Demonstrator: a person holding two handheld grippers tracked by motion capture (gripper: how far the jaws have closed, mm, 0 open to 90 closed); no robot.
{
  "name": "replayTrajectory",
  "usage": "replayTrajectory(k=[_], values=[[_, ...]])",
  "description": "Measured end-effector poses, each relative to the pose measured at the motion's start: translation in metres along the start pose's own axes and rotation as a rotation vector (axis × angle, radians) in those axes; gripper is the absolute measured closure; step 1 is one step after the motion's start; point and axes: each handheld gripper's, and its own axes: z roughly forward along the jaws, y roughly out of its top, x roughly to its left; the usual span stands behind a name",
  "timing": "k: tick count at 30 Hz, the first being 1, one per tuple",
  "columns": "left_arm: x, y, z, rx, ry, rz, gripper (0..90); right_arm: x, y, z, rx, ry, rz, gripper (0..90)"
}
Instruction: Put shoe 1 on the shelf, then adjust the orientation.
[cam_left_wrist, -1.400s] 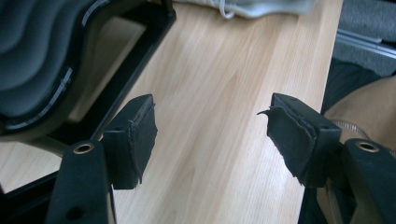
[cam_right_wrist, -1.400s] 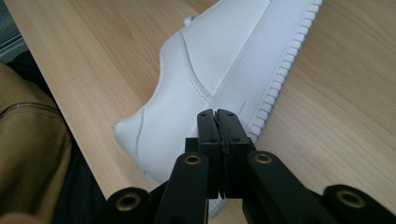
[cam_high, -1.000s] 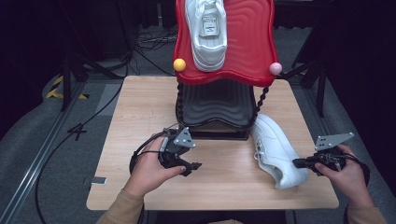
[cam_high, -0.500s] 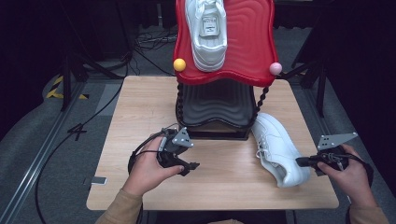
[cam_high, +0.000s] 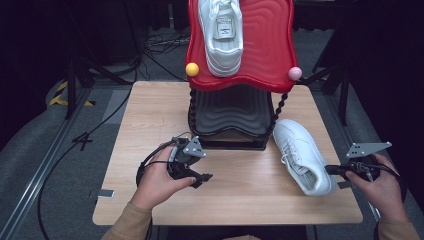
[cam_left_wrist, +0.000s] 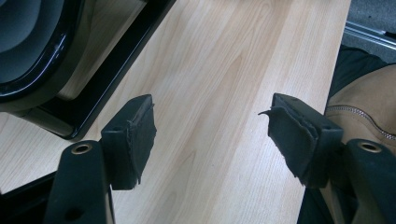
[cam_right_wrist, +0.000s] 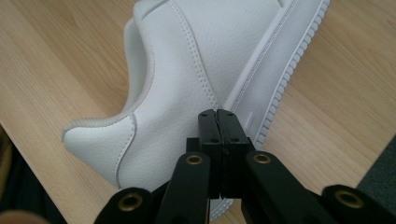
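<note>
A white sneaker (cam_high: 302, 155) lies on the wooden table (cam_high: 150, 120) at the right, toe toward the rack. My right gripper (cam_high: 330, 170) is shut with nothing between its jaws, its tips right at the sneaker's (cam_right_wrist: 187, 70) outer side near the heel; in the right gripper view the closed tips of the right gripper (cam_right_wrist: 217, 114) point at the leather just above the sole. My left gripper (cam_high: 202, 177) hovers low over the table in front of the rack, and the left gripper (cam_left_wrist: 212, 121) is open over bare wood. A second white sneaker (cam_high: 221, 35) rests on the red top shelf (cam_high: 265, 55).
The rack has a black wavy lower shelf (cam_high: 230, 112) on a black base (cam_left_wrist: 112, 70), twisted black posts, a yellow ball (cam_high: 192, 69) and a pink ball (cam_high: 295, 73) at the red shelf's corners. Cables and stands lie on the floor beyond the table.
The right gripper has edged slightly in toward the sneaker's heel, and the sneaker has turned a little. The left gripper has stayed where it was.
</note>
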Motion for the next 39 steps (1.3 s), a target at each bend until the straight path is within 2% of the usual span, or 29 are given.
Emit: replayTrajectory(k=[2, 7, 10, 19, 26, 32, 38, 39], values=[[0.0, 0.0, 0.001, 0.002, -0.002, 0.0, 32.5, -0.004, -0.002, -0.004, -0.012, -0.009, 0.007, 89.9], [0.001, 0.0, 0.003, 0.008, -0.006, -0.001, 32.5, -0.009, -0.007, -0.032, -0.149, -0.096, 0.036, 89.7], [0.001, 0.0, 0.004, 0.01, -0.008, -0.001, 32.4, -0.008, -0.008, -0.046, -0.203, -0.093, 0.031, 89.5], [0.001, 0.0, 0.003, 0.009, -0.006, -0.001, 32.3, -0.005, -0.005, -0.045, -0.158, -0.079, 0.019, 85.0], [0.001, -0.001, 0.002, 0.005, -0.011, -0.004, 32.2, -0.007, -0.006, -0.042, -0.102, -0.073, 0.026, 74.8], [0.003, -0.002, 0.003, 0.009, -0.014, -0.004, 32.1, -0.008, -0.002, -0.042, -0.067, -0.086, 0.007, 68.7], [0.002, -0.002, 0.002, 0.01, -0.015, -0.005, 32.0, -0.011, 0.001, -0.035, 0.021, -0.082, -0.022, 64.1], [0.002, -0.002, 0.002, 0.01, -0.015, -0.005, 32.0, -0.011, 0.001, -0.035, 0.021, -0.082, -0.022, 64.1]])
